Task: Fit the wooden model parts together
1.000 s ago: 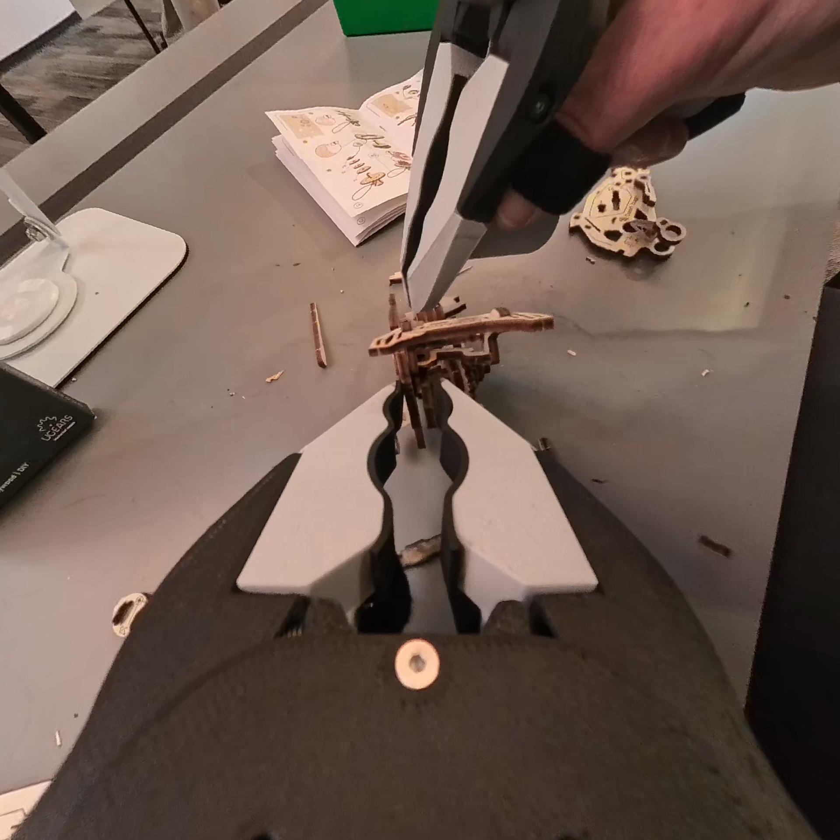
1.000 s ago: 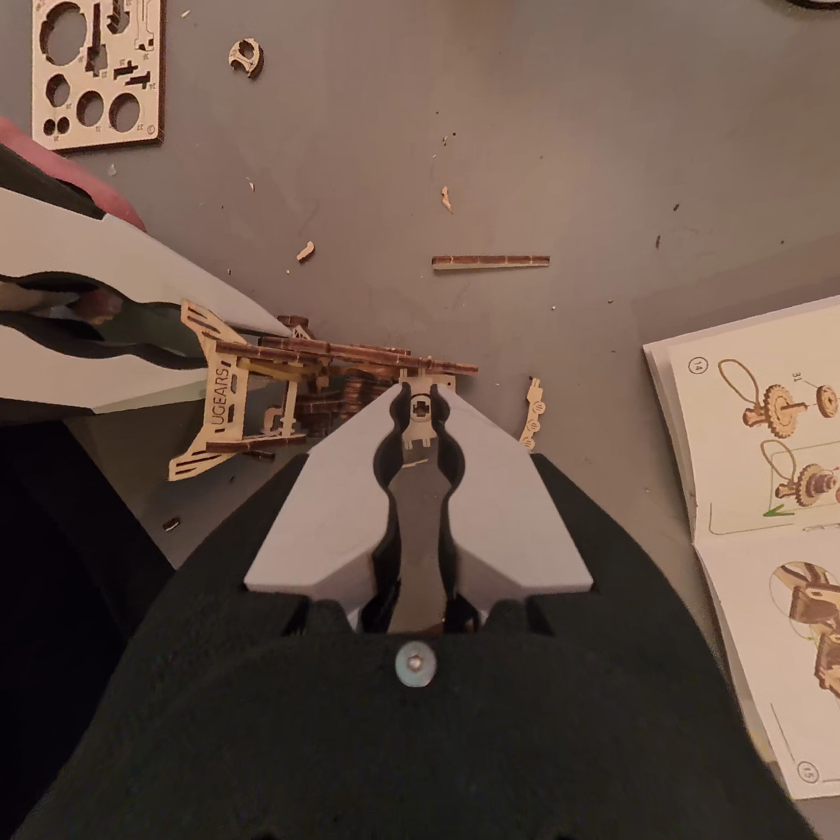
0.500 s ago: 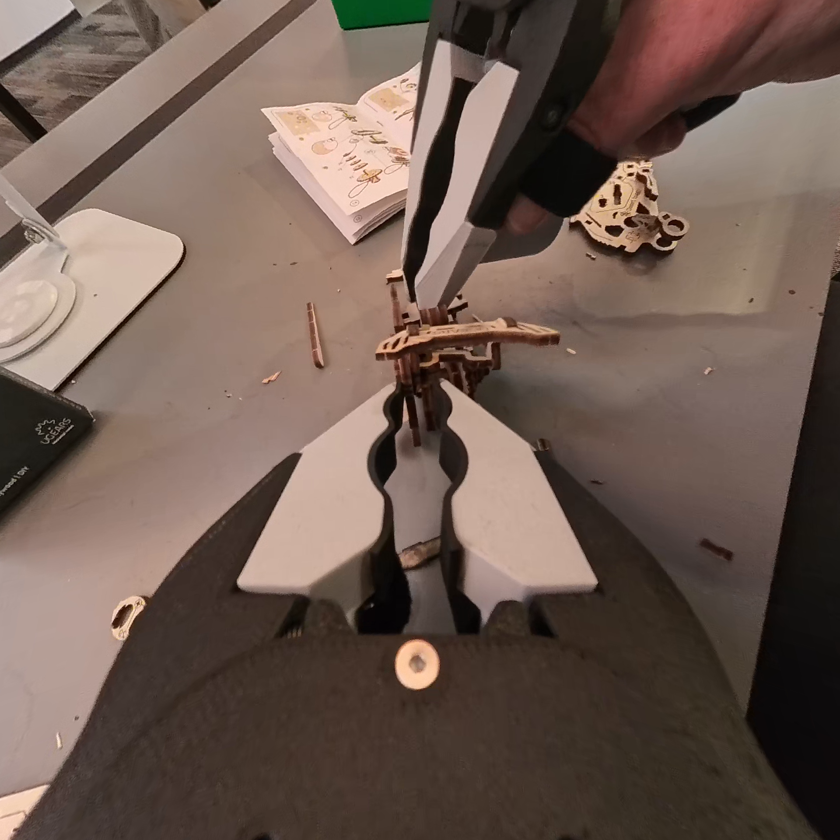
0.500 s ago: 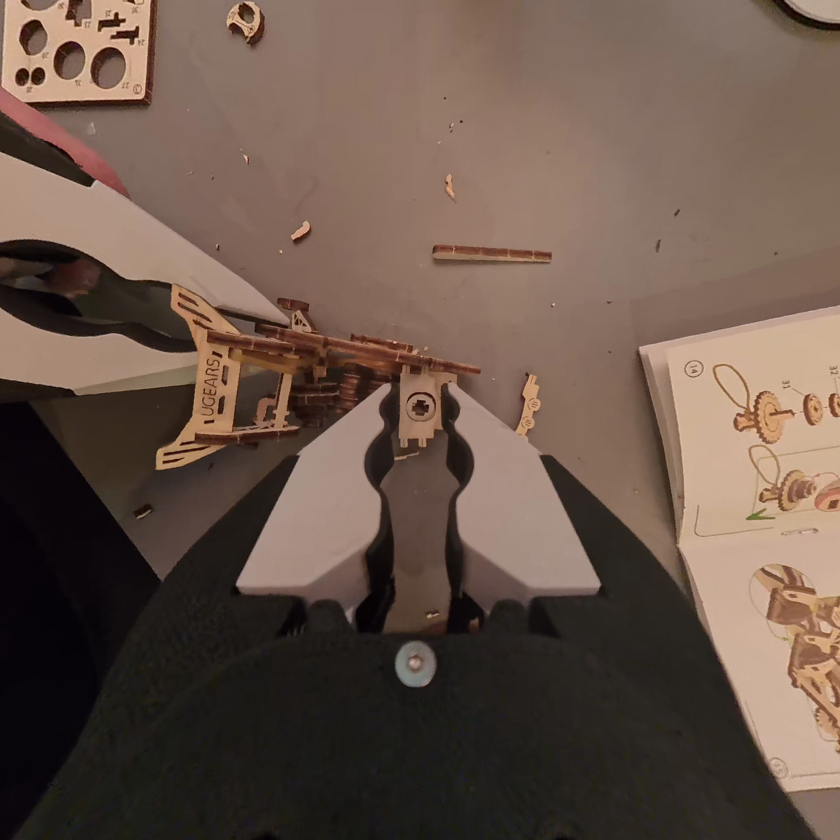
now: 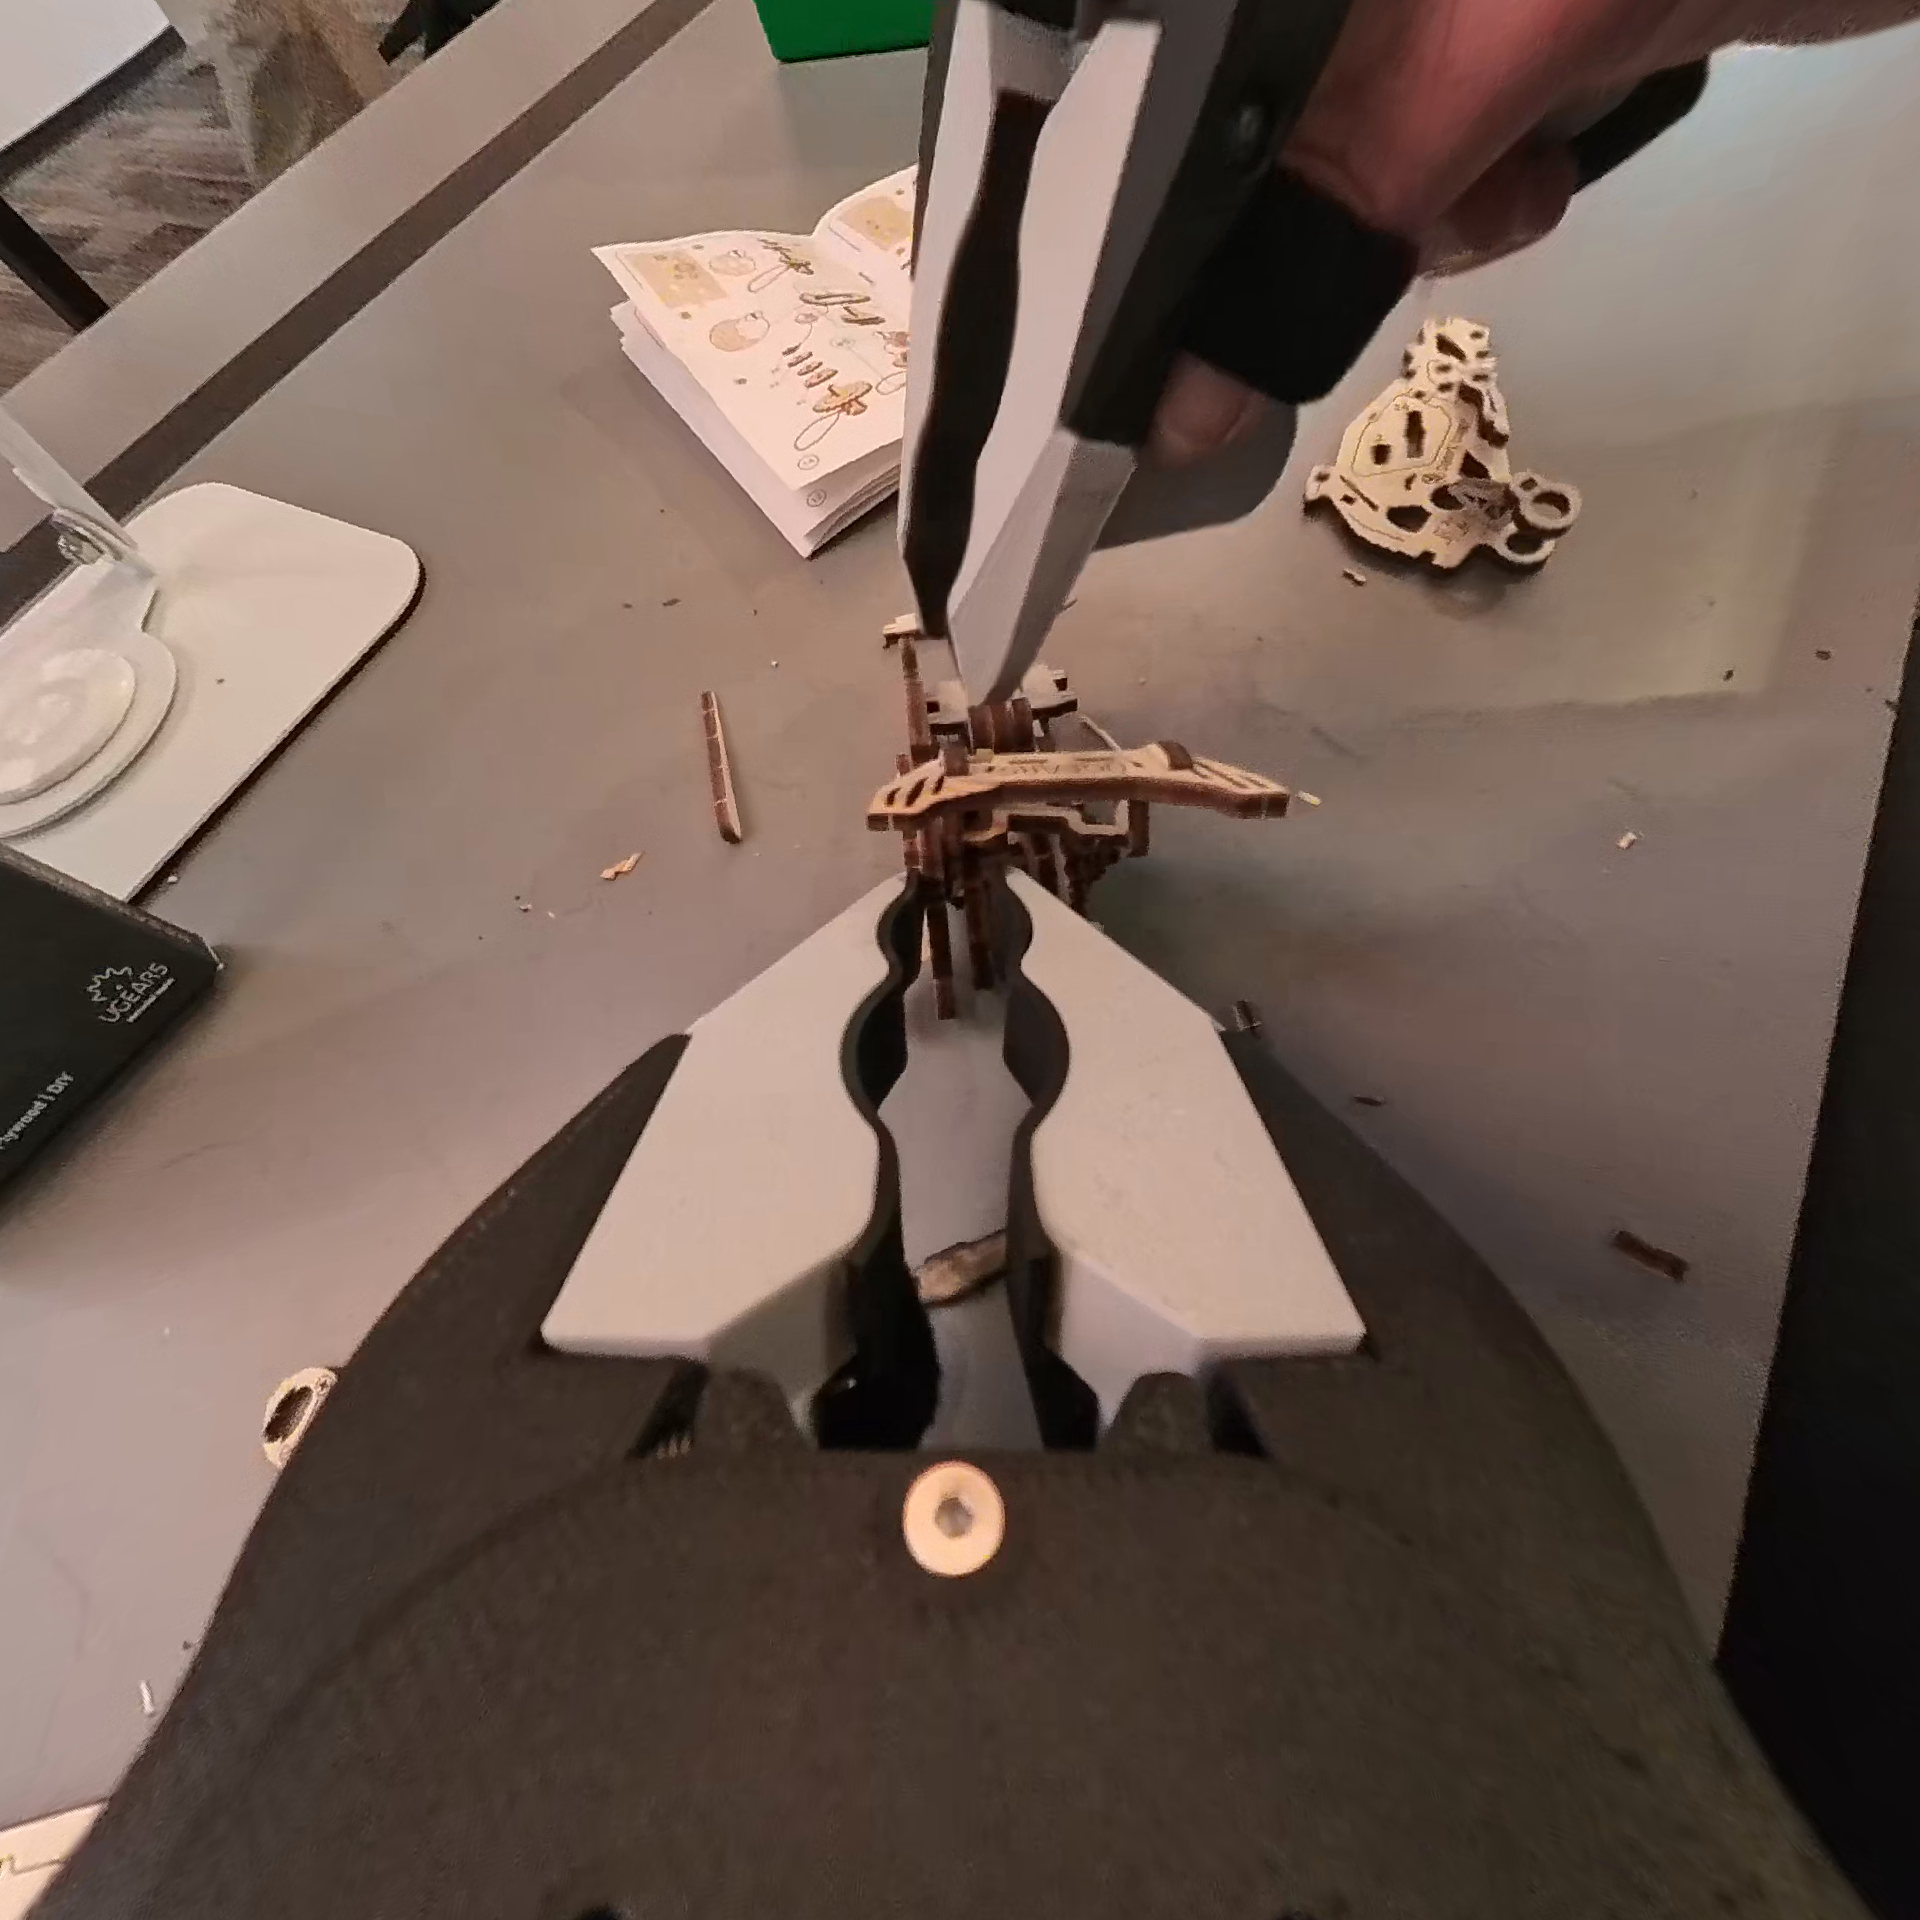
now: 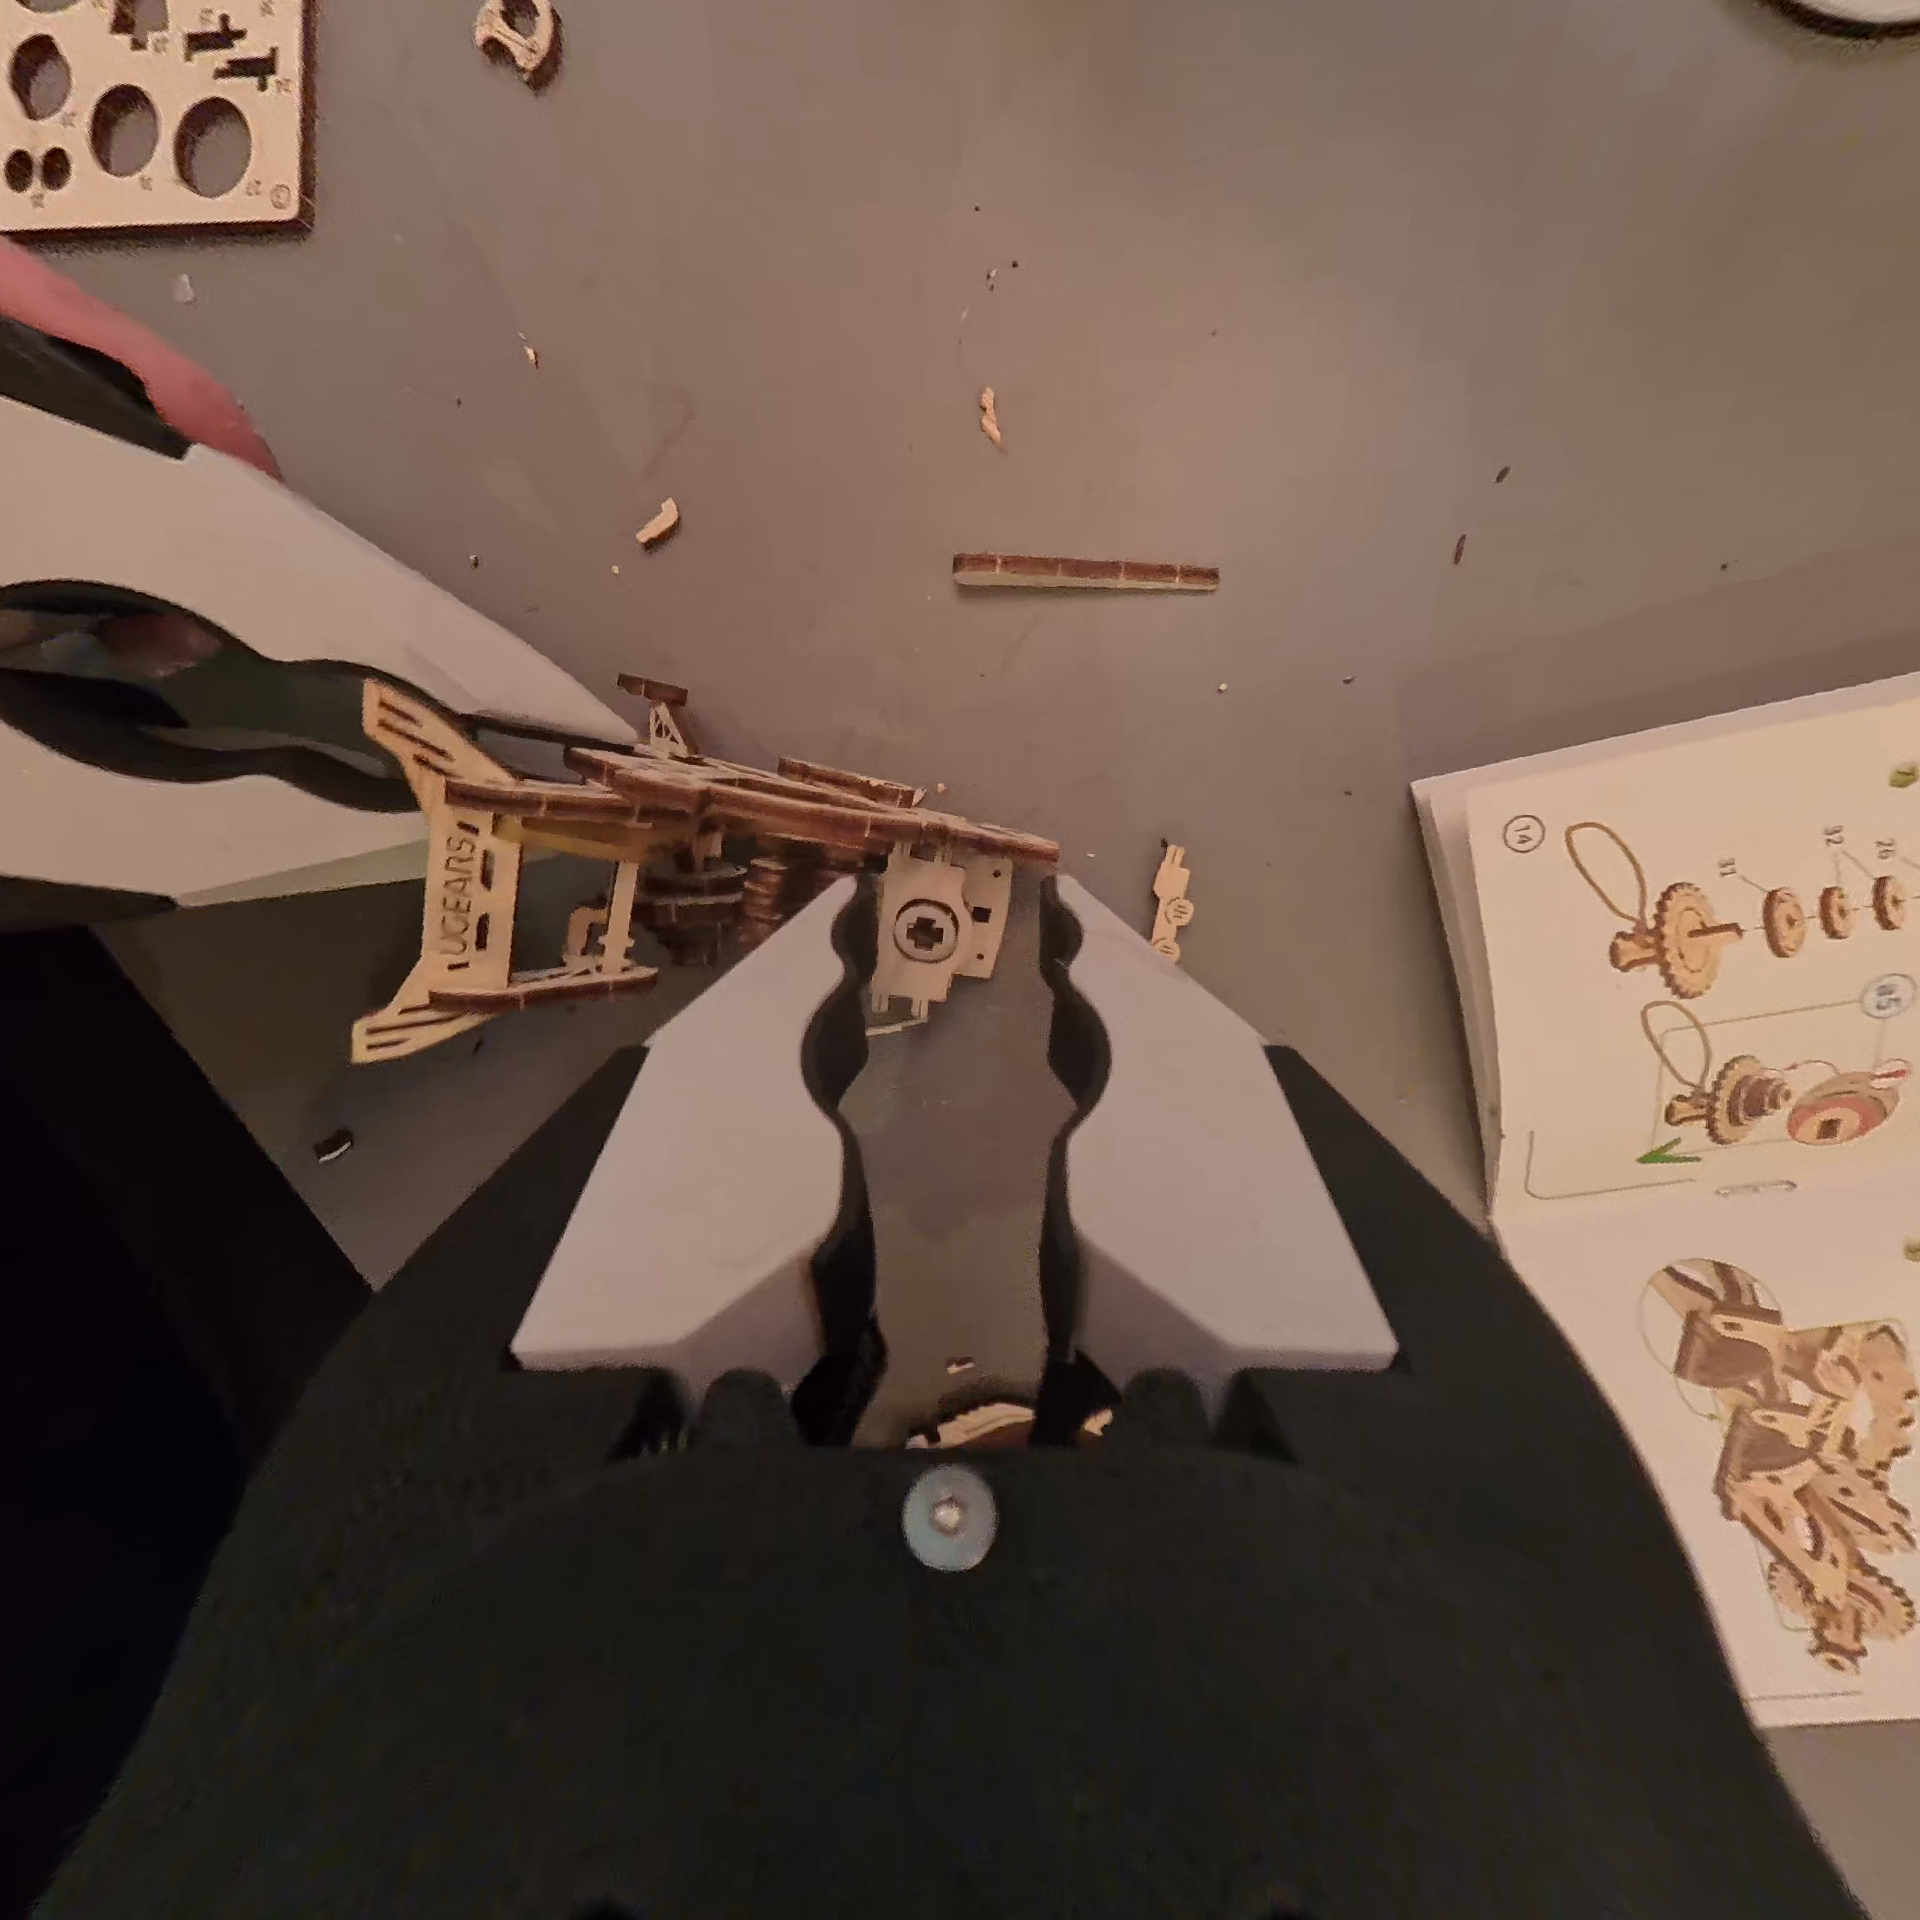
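Observation:
A half-built wooden model [image 5: 1070, 795] stands on the grey table [image 5: 1455, 1039]. My left gripper [image 5: 963, 904] is shut on the model's rear upright plates. In the right wrist view the model [image 6: 727, 821] stretches from the left gripper's upper finger [image 6: 312, 592] to my right gripper [image 6: 951, 904]. The right gripper is open. A small wooden plate with a cross-shaped hole [image 6: 930, 930], at the model's end, sits between its tips with gaps on both sides. In the left wrist view the right gripper [image 5: 971, 665] comes down from above onto the model's far end.
An open instruction booklet [image 5: 769, 343] lies behind the model and shows at the right of the right wrist view [image 6: 1714, 1039]. A loose wooden stick [image 6: 1086, 571], a punched sheet [image 6: 145, 114], a wooden sub-assembly [image 5: 1444, 468], a black box [image 5: 73, 1029] and a white stand base [image 5: 239, 603] lie around. Left tips to right tips: about 6 cm. The loose wooden stick [image 6: 1086, 571] is about 6 cm from my right fingertips. The left camera catches it too, in the left wrist view [image 5: 719, 757].
My right gripper's jaws have spread apart from the small cross-holed plate, which they pinched a second ago. My left gripper keeps its hold on the model, which has tilted slightly.

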Action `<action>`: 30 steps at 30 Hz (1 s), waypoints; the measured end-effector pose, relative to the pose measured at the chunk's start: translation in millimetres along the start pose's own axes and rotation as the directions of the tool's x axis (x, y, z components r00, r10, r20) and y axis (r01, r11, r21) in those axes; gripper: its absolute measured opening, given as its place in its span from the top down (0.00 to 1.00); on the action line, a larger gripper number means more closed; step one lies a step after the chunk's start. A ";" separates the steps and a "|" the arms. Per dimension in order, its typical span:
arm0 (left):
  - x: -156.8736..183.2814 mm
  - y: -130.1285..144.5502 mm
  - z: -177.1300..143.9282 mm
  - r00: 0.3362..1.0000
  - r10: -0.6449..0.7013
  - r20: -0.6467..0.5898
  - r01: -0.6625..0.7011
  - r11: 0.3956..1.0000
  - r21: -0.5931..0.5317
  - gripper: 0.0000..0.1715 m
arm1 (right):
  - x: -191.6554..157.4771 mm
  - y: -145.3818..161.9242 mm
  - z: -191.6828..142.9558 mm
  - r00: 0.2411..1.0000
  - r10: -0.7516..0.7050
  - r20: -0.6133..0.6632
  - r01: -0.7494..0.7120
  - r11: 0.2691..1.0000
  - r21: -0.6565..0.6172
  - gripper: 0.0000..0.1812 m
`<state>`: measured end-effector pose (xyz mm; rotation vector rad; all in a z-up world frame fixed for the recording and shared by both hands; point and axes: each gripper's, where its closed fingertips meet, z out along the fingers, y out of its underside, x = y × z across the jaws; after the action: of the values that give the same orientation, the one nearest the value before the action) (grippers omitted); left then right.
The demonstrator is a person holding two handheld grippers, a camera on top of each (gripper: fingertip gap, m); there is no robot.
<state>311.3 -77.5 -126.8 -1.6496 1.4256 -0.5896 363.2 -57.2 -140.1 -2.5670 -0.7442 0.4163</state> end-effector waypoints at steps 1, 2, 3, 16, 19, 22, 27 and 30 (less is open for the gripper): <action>-0.6 0.0 -0.1 1.000 -0.001 -0.001 0.001 1.000 0.001 0.94 | -1.6 -1.0 -2.8 1.000 -0.011 0.015 0.011 1.000 0.008 0.83; -1.2 0.5 -0.2 1.000 -0.001 -0.002 0.001 1.000 0.000 0.95 | -2.3 -2.9 -6.6 0.999 -0.026 0.025 0.025 0.999 0.022 0.83; -1.9 0.9 -0.3 1.000 -0.004 -0.006 0.004 1.000 -0.001 0.95 | -2.7 -4.3 -10.9 0.998 -0.048 0.036 0.047 0.998 0.032 0.83; -13.9 8.3 -3.5 0.964 -0.125 -0.233 0.124 0.992 -0.023 0.95 | -6.8 -5.8 -10.8 0.742 -0.650 0.165 0.643 0.759 0.099 0.75; -17.5 8.3 -4.0 0.946 -0.153 -0.285 0.152 0.988 -0.024 0.95 | -8.0 -2.0 -1.2 0.695 -0.686 0.215 0.683 0.724 0.099 0.69; -19.0 8.9 -4.2 0.941 -0.146 -0.305 0.145 0.989 -0.026 0.94 | -12.8 -0.7 4.3 0.651 -0.718 0.248 0.714 0.689 0.121 0.66; -19.2 8.4 -3.1 0.940 -0.137 -0.313 0.136 0.990 -0.025 0.94 | -15.6 -0.2 10.7 0.609 -0.741 0.283 0.743 0.658 0.123 0.71; -19.7 8.2 -2.5 0.942 -0.125 -0.312 0.123 0.992 -0.025 0.94 | -15.5 1.2 12.7 0.600 -0.740 0.305 0.746 0.655 0.122 0.76</action>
<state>300.1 -59.3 -128.9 -1.7143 1.5532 -0.9551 346.1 -62.8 -149.2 -1.9365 -1.8488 0.5465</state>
